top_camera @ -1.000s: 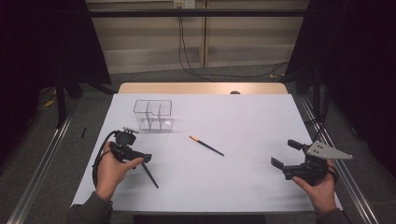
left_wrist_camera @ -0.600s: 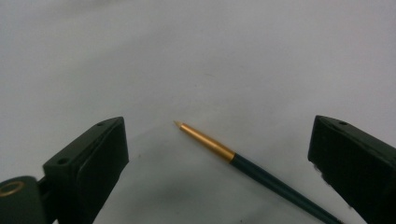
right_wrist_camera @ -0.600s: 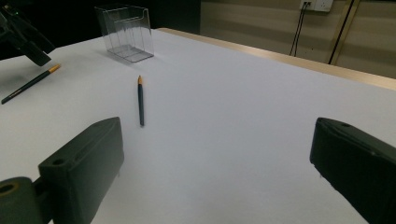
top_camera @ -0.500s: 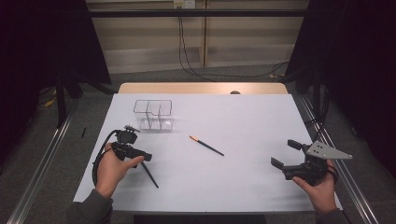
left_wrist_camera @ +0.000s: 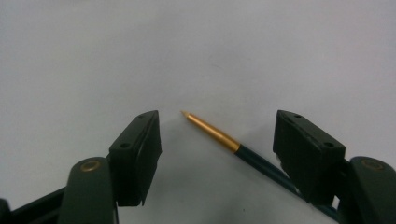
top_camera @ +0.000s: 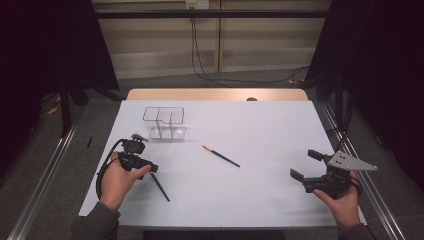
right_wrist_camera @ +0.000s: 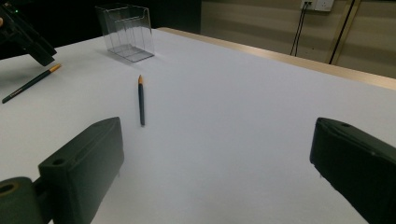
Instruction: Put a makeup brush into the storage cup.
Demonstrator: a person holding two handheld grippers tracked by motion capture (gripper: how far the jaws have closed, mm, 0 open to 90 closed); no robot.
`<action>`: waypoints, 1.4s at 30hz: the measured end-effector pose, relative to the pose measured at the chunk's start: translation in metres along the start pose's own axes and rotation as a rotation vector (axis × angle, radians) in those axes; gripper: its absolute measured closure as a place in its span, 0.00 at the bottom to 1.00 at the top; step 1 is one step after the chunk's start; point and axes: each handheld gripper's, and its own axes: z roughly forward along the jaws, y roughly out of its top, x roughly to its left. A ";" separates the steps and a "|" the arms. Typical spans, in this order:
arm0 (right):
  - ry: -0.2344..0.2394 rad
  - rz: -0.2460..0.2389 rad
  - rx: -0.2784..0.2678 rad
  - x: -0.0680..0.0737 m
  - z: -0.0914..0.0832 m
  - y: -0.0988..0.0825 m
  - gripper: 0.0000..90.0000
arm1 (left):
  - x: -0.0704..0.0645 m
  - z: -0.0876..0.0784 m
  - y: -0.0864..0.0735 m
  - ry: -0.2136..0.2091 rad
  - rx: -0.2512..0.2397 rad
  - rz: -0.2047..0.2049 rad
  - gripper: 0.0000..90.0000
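Closing left gripper around near pencil on table; jaws just narrowing, now about half open, pads either side of pencil's gold end, not yet pressing. Pencil lies flat, well in front of clear organiser, toward person. Second pencil lies right of organiser, nearer person, untouched. Right gripper wide open, holds nothing, far right of organiser. Risk: pencil crosses gap at slant, so one pad may strike first, rolling or spinning it away; pads scraping table could skate over thin shaft.
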 end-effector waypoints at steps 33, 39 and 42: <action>0.001 0.002 0.004 0.000 0.001 0.000 0.03 | -0.015 0.011 0.002 0.050 0.114 -0.089 0.78; 0.001 -0.007 0.005 0.000 0.001 0.000 0.03 | -0.019 0.012 0.004 0.088 0.139 -0.064 0.84; 0.002 -0.006 0.007 0.000 0.001 0.000 0.03 | -0.020 0.012 0.005 0.092 0.147 -0.060 0.86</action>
